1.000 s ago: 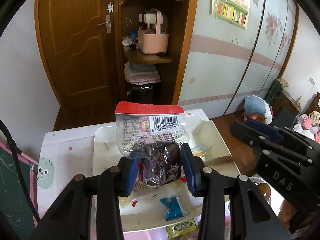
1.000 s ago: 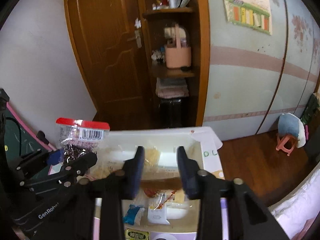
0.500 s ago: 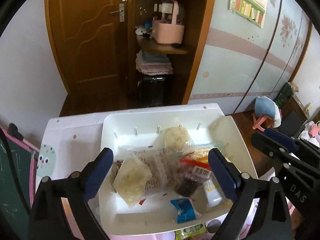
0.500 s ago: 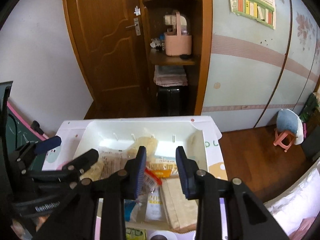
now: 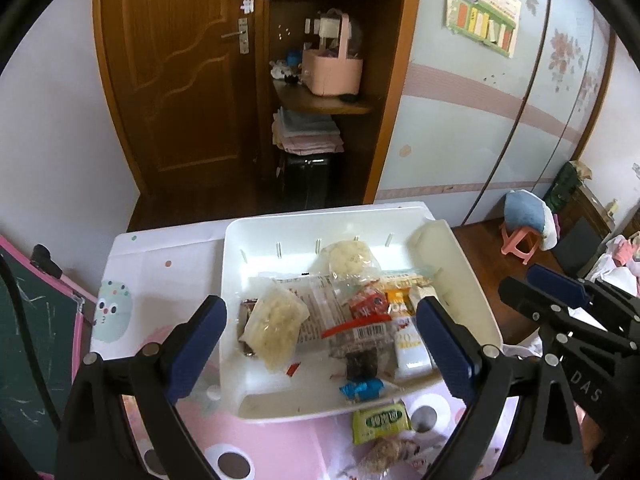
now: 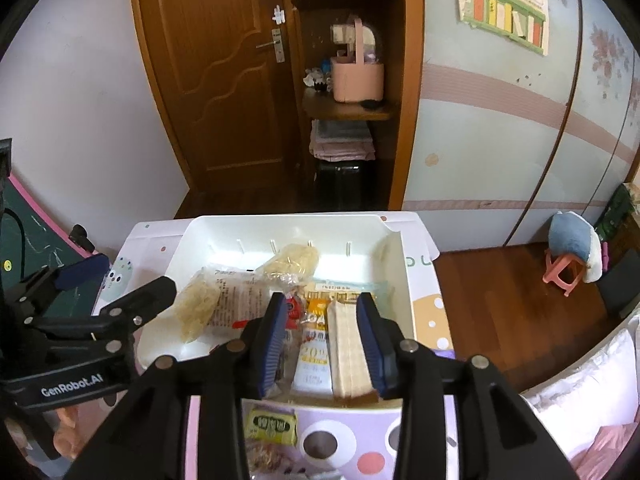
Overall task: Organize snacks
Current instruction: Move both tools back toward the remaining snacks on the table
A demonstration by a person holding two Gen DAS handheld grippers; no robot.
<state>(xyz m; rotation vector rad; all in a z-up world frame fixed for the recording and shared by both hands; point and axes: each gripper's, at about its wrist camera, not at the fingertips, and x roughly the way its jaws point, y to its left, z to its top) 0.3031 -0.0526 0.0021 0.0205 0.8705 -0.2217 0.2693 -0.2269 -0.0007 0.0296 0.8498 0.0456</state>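
A white tray [image 5: 231, 264] on the small table holds several snack packets. Among them lies the clear bag of dark snack with a red top [image 5: 360, 334], flat near the tray's middle. My left gripper [image 5: 320, 312] hangs above the tray's front half, jaws wide open and nothing between them. My right gripper [image 6: 322, 302] hovers over the tray's right front part; its jaws are opening and the pads touch nothing. Far below, in the gap between its fingers, lie a white-and-orange packet [image 6: 314, 344] and a beige ribbed packet [image 6: 350, 344]. A green packet [image 5: 380, 420] lies outside the tray.
A brown round snack [image 5: 388, 452] lies on the pink dotted table cover in front of the tray. A chalkboard [image 5: 24, 340] stands at the left. Behind the table are a wooden door [image 5: 180, 80], a corner shelf with a pink basket [image 5: 332, 68] and a pink stool [image 5: 520, 240].
My left gripper opened and let go of the red-topped bag, which now lies in the tray. The left gripper then drew back. The right gripper's jaws stand slightly wider.
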